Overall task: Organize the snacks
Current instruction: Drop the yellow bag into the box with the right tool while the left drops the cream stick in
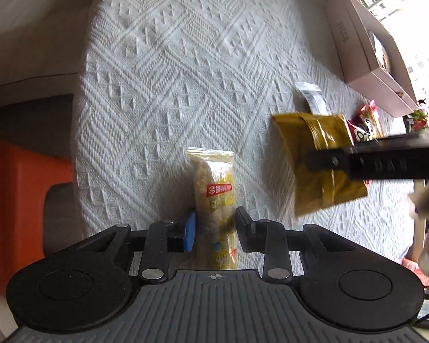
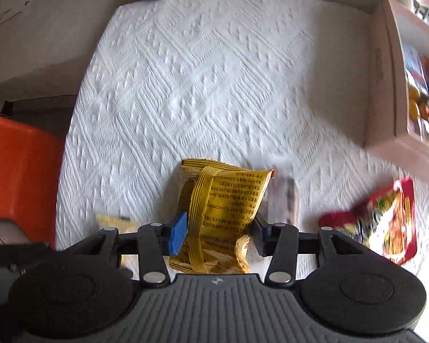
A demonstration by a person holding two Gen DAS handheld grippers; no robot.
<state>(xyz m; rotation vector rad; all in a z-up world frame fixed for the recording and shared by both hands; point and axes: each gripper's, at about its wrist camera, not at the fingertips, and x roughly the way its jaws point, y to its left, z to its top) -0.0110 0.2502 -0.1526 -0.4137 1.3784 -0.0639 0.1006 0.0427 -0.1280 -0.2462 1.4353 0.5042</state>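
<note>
Lying over the whole work surface, a white woven cloth serves as the landmark for all positions below. The left gripper has its two fingers closed on a clear pack of pale snack with a red label; the pack stands lengthwise between the blue pad and the black pad, its far end resting near the cloth's front middle. The right gripper has its fingers pressed against both sides of a gold pouch printed with red text. In the left wrist view this gold pouch hangs clear above the cloth's right half, gripped by the black finger of the right gripper entering from the right. A white packet with a barcode lies flat on the cloth just beyond the pouch; in the right wrist view it is too blurred to read. A red packet lies on the cloth toward its right edge. A pink box stands along the cloth's far right side, open, with several bright packets inside. An orange block sits off the cloth's left edge. A small yellow packet lies on the cloth near its front left, partly hidden behind the right gripper.
</note>
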